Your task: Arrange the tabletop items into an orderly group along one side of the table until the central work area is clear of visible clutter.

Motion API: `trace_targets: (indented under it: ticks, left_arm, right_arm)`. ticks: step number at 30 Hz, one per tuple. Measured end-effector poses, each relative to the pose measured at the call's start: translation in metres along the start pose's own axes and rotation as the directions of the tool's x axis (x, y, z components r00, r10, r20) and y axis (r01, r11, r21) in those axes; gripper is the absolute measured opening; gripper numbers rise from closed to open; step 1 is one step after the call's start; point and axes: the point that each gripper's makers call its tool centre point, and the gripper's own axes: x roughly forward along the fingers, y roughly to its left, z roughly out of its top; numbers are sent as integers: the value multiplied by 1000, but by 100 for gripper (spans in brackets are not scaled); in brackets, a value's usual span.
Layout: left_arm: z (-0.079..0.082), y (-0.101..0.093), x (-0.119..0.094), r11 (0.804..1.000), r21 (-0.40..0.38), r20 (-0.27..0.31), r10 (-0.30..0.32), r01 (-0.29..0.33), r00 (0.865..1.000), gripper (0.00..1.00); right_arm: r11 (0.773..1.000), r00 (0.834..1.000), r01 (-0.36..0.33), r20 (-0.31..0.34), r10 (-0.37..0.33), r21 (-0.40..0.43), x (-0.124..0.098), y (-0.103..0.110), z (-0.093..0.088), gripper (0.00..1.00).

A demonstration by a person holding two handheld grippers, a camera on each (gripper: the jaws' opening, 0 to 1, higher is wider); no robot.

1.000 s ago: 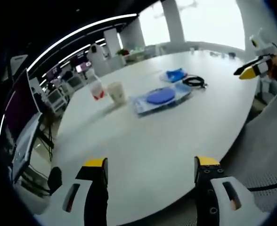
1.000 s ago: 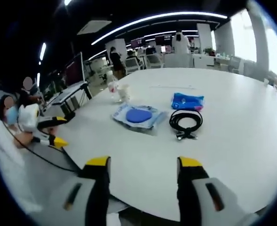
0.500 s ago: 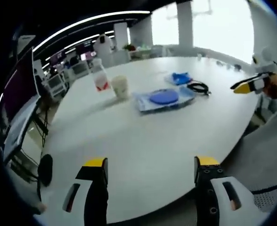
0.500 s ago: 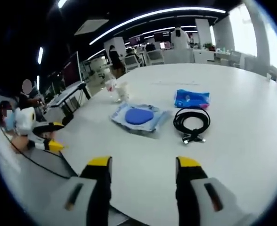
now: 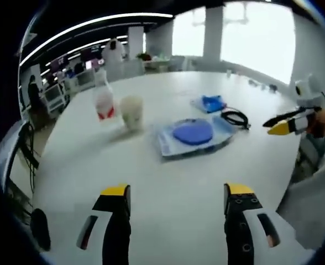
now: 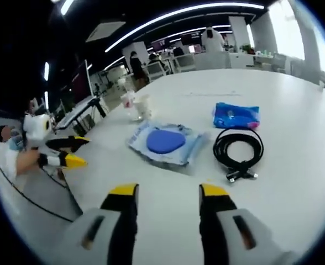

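The left gripper (image 5: 177, 200) has two black jaws with yellow tips and grey-white sides with dark slots. The right gripper (image 6: 167, 197) looks the same, black with yellow tips on a pale grey body.

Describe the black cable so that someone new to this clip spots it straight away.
On the big white table, find the clear packet with a blue disc. The black cable lies coiled beside it, below the blue pouch: the one dark, looped thing there.

desk (image 6: 295, 204): smooth, matt white
pouch (image 6: 165, 143): clear glossy plastic
cable (image 6: 239, 152): black, rubbery
packet (image 6: 236, 115): shiny blue plastic
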Motion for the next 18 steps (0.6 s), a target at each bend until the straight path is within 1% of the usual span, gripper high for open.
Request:
trace_targets:
  ticks: [1, 5, 7, 9, 12, 13, 14, 15, 18]
  left_arm:
    - [7, 3, 9, 1000, -12, 3, -8, 8, 1000, 61]
    - [23, 15, 34, 999, -53, 8, -11, 12, 1000, 58]
    - [28, 19, 43, 996, -89, 6, -14, 15, 1000, 56]
    - [29, 25, 54, 992, -124, -6, -14, 14, 1000, 54]
    - [24, 29, 69, 985, -172, -35, -26, 20, 999, 52]
    - [23, 30, 73, 983, -184, -35, -25, 19, 999, 52]
    - [21, 31, 76, 980, -198, -42, -27, 18, 999, 53]
    - [18, 32, 80, 976, -219, -64, -34, 19, 997, 54]
    - [15, 31, 87, 965, -260, -77, -57, 35, 995, 49]
  right_arm:
    - [1000, 1000, 1, -1, -1, -6, 7, -1, 4, 39]
    - [1000, 1000, 7, 4, -7, 10, 26, -8, 16, 37]
    - [1000, 1000, 10, 3, -10, 13, 36, -11, 19, 36]
    - [1000, 1000, 20, -13, -20, 13, 44, -16, 18, 36]
    - [999, 999, 42, -28, -41, 30, 53, -26, 16, 34]
    - [998, 998, 46, -34, -45, 35, 55, -28, 15, 33]
    - [998, 998, 46, -54, -44, 43, 59, -32, 12, 32]
    - [998, 997, 45, -62, -43, 39, 61, -33, 12, 31]
    - [997, 994, 64, -91, -59, 46, 64, -40, 8, 29]
